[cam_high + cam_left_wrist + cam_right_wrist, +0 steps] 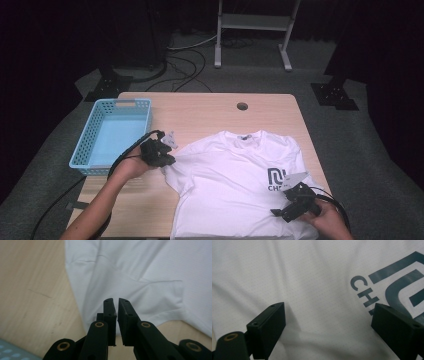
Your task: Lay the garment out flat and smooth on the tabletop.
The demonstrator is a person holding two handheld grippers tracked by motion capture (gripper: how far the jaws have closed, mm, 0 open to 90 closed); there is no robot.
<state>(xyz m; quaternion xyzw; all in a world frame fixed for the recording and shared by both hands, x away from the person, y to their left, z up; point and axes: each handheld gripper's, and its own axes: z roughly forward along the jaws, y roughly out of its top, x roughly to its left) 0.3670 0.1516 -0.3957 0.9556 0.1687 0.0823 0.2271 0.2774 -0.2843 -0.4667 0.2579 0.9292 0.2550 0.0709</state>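
Note:
A white T-shirt (230, 170) with a dark chest logo (276, 179) lies spread flat on the wooden table (200, 107). My left gripper (170, 160) hovers at the shirt's left sleeve. In the left gripper view its jaws (115, 300) stand almost together over the sleeve (130, 282), with nothing visibly between them. My right gripper (282, 207) is low over the shirt's lower right, close to the logo. Its jaws (328, 306) are spread wide above the fabric (312, 277), with the logo lettering (364, 291) to one side.
A light blue plastic basket (84, 135) with nothing in it stands on the table's left side, close behind my left hand; its corner (10, 351) shows in the left gripper view. A cable hole (242, 106) sits near the far edge. Cables and stand legs lie on the floor beyond.

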